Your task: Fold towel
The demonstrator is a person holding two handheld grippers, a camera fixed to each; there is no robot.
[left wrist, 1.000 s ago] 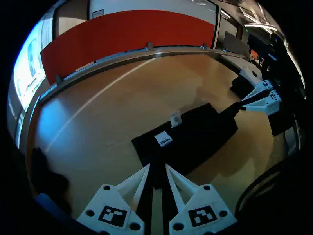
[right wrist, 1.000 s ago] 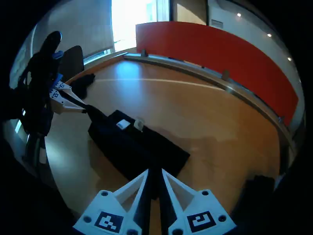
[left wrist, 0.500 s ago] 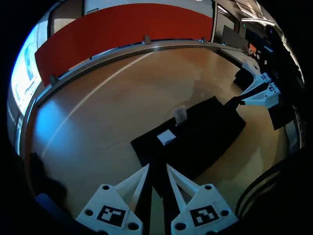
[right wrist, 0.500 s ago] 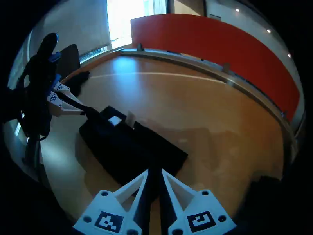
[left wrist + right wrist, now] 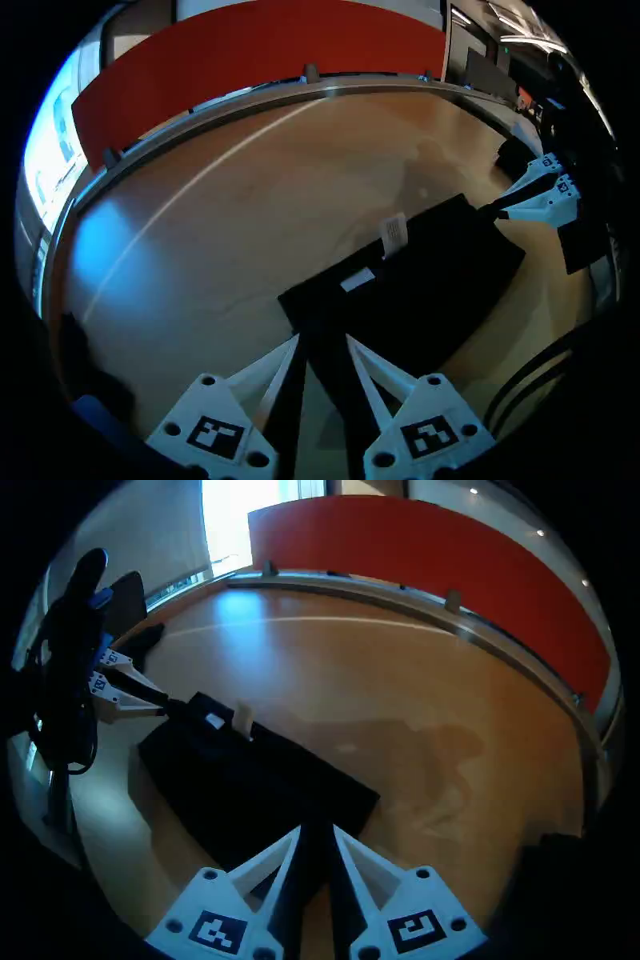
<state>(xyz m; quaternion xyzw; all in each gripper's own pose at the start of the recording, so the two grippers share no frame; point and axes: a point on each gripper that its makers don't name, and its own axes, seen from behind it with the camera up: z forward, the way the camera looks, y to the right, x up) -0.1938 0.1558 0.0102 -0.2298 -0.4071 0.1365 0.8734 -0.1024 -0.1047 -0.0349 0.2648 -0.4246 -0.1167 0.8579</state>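
Glossy wooden tabletop (image 5: 240,208) edged by a red partition (image 5: 240,56); bright window (image 5: 228,528) behind, perhaps a dark chair (image 5: 128,600).

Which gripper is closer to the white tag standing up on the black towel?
Left. The left gripper pinches the towel at the end just beside the upright tag; the right gripper grips the other end, farther from it.

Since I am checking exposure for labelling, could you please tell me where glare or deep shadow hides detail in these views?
Right gripper view: the window is blown out white, with a bluish sheen on the table; the black towel reads as a flat dark shape. Left gripper view: blue sheen at the table's left; towel equally featureless.
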